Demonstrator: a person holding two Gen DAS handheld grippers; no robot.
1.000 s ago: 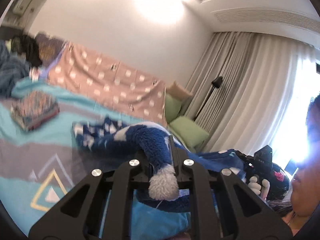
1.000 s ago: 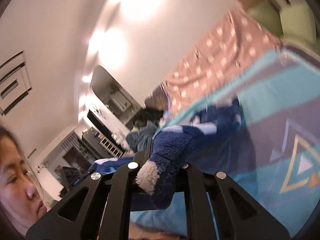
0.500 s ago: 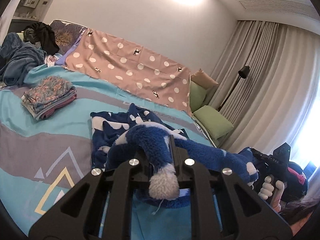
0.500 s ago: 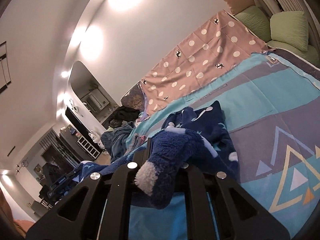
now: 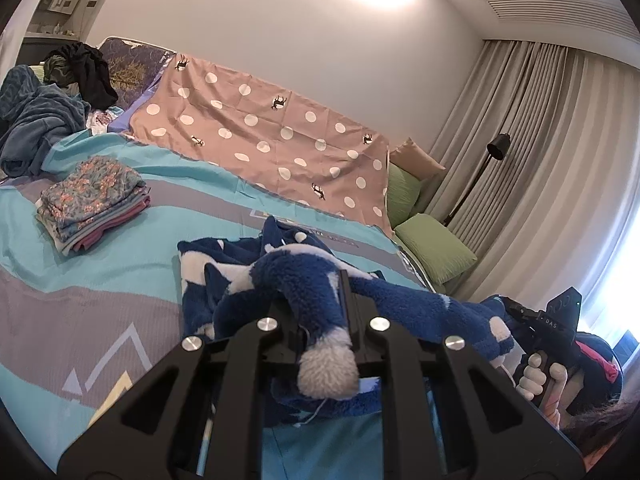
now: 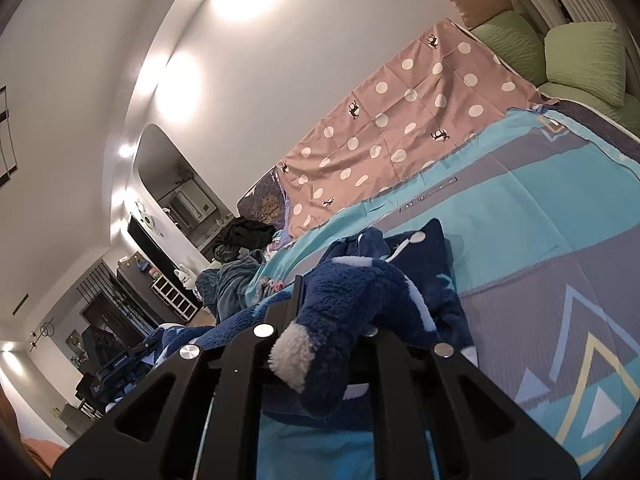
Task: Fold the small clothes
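A fuzzy blue garment with white patches point(image 5: 288, 276) is stretched between both grippers, its far part lying on the teal and grey bedspread point(image 5: 120, 264). My left gripper point(image 5: 316, 300) is shut on one white-cuffed end point(image 5: 326, 372). My right gripper point(image 6: 332, 300) is shut on the other white-cuffed end point(image 6: 292, 360); the garment point(image 6: 400, 264) trails onto the bed. The right gripper also shows in the left wrist view point(image 5: 552, 328), held in a hand, low at the right.
A folded stack of floral clothes point(image 5: 92, 200) lies at the left on the bed. A pile of dark clothes point(image 5: 40, 116) sits at the far left. A pink polka-dot sheet point(image 5: 272, 148), green pillows point(image 5: 436, 248) and a floor lamp point(image 5: 480, 172) stand beyond.
Both grippers have tilted down and lowered toward the bed with the garment still held. More of the garment now lies on the bedspread.
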